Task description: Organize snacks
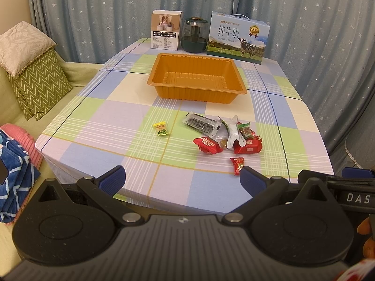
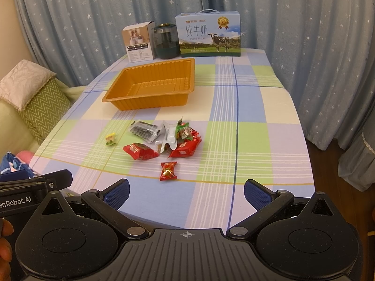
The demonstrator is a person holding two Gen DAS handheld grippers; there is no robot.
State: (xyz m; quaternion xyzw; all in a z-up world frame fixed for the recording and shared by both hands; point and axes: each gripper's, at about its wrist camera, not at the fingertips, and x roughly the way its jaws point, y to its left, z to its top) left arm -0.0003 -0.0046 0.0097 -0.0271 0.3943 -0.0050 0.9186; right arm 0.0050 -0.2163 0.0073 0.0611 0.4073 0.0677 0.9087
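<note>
An empty orange plastic tray sits in the middle of the checked tablecloth. In front of it lies a pile of wrapped snacks: red packets, a black-and-clear packet and a white pouch. A small yellow candy lies apart to the left. A red candy lies nearest the front edge. My left gripper and right gripper are both open and empty, held at the near table edge, short of the snacks.
At the back of the table stand a small white box, a dark jar and a milk carton box. A sofa with cushions is to the left. Blue curtains hang behind.
</note>
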